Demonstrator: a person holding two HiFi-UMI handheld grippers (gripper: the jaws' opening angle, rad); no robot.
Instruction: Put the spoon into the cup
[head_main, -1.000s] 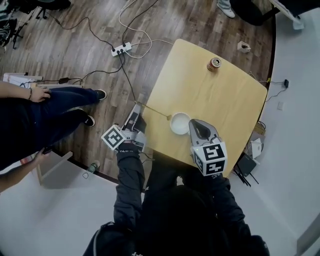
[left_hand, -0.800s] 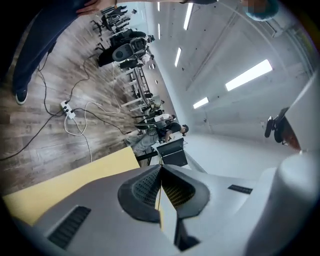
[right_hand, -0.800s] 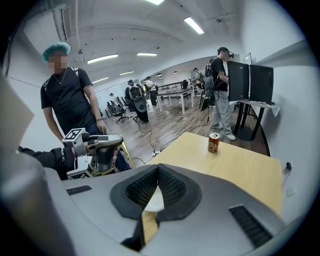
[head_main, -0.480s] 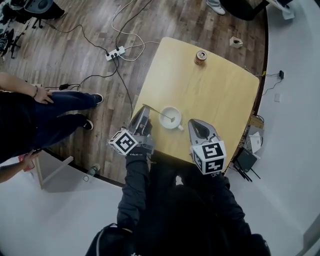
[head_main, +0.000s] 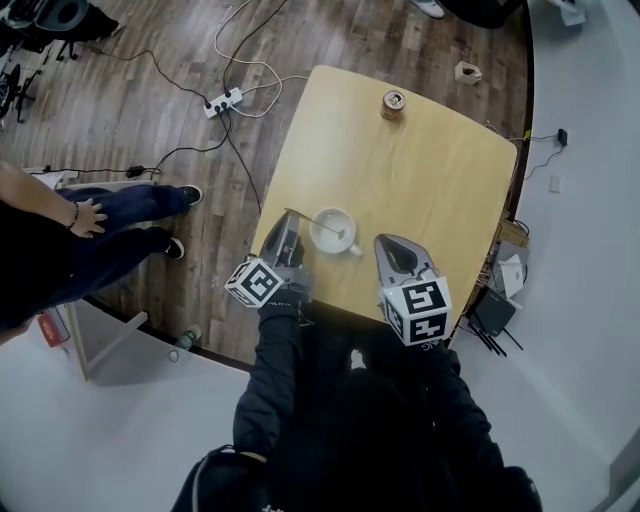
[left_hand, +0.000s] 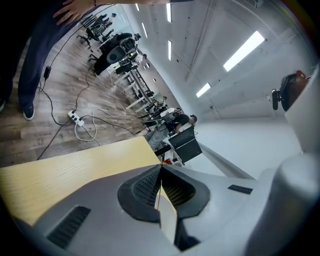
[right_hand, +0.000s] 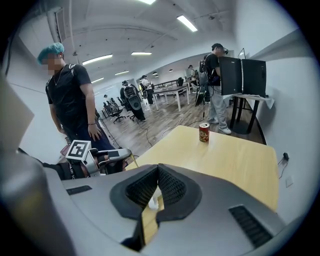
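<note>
A white cup (head_main: 330, 241) stands near the front edge of the light wooden table (head_main: 430, 190). A thin gold spoon (head_main: 312, 223) runs from my left gripper (head_main: 290, 217) to the cup, and its bowl end is down inside. The left gripper is shut on the spoon's handle, which shows as a thin line (left_hand: 159, 192) between the closed jaws (left_hand: 160, 167). To the right of the cup, my right gripper (head_main: 384, 241) rests over the table with its jaws closed tip to tip (right_hand: 159, 166). A bit of the white cup (right_hand: 153, 202) shows below them.
A drink can (head_main: 393, 102) stands at the table's far side, also in the right gripper view (right_hand: 204, 133). A power strip (head_main: 222, 100) and cables lie on the wooden floor. A person (head_main: 60, 235) stands left of the table. A tape roll (head_main: 467, 72) lies beyond it.
My left gripper has moved right toward the cup, carrying the spoon. The spoon's bowl end went from the cup's left rim to inside the cup. The right gripper has stayed shut.
</note>
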